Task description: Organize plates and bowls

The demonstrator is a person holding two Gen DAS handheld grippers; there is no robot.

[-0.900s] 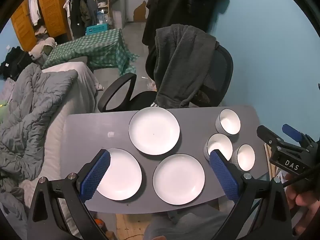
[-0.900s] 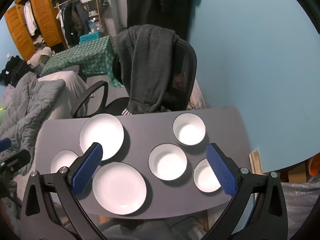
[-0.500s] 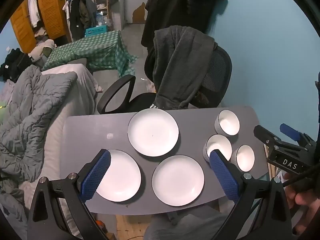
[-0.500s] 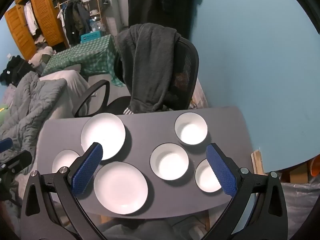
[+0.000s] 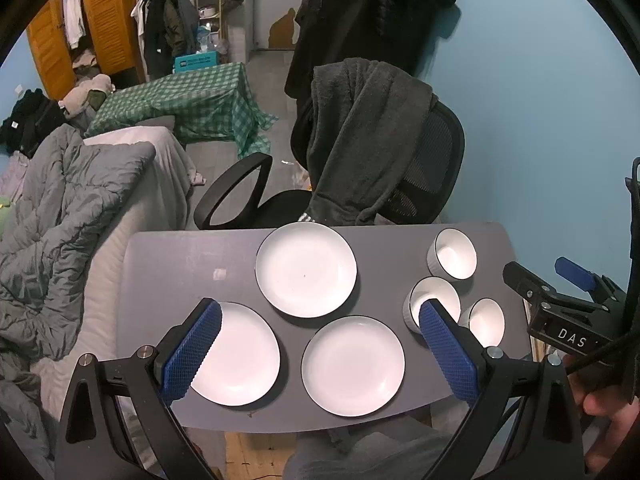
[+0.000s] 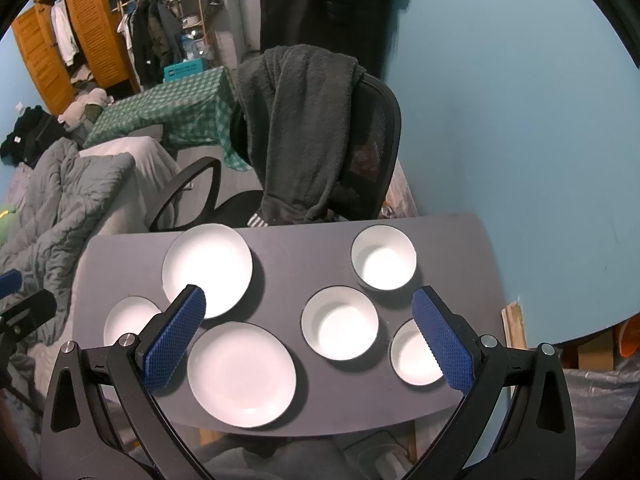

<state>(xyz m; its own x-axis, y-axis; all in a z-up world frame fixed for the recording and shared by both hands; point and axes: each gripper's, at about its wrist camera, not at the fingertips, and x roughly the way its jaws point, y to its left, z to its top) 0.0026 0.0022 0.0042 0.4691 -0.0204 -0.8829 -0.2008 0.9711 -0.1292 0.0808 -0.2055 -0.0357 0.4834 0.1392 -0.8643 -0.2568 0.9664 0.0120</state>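
- Left gripper: fingers spread fully and released, nothing between them; it hangs above the near edge of the worktop, tilted steeply down, which gives an overview of all the dishes before a choice is made.
- Right gripper: likewise spread wide and empty, poised above the near right part of the worktop; it also shows at the right edge of the left wrist view, held by a hand.
- Plates: three flat white plates lie singly on the left half, namely a far plate, a near left plate and a near middle plate. None is stacked, so the sorting appears not yet begun.
- Bowls: three white bowls sit in a loose cluster on the right half, namely a far bowl, a middle bowl and a near right bowl. Each stands upright and apart from the plates.
- Judged reason for the layout: plates lie toward the left gripper and bowls toward the right, so each can gather its own kind.
- Surroundings: an office chair draped with a dark garment stands at the far edge; a bed with a grey quilt lies left.
- Obstruction: nothing lies among the dishes; the thin plate rims sit flat on the worktop and probably offer little purchase.
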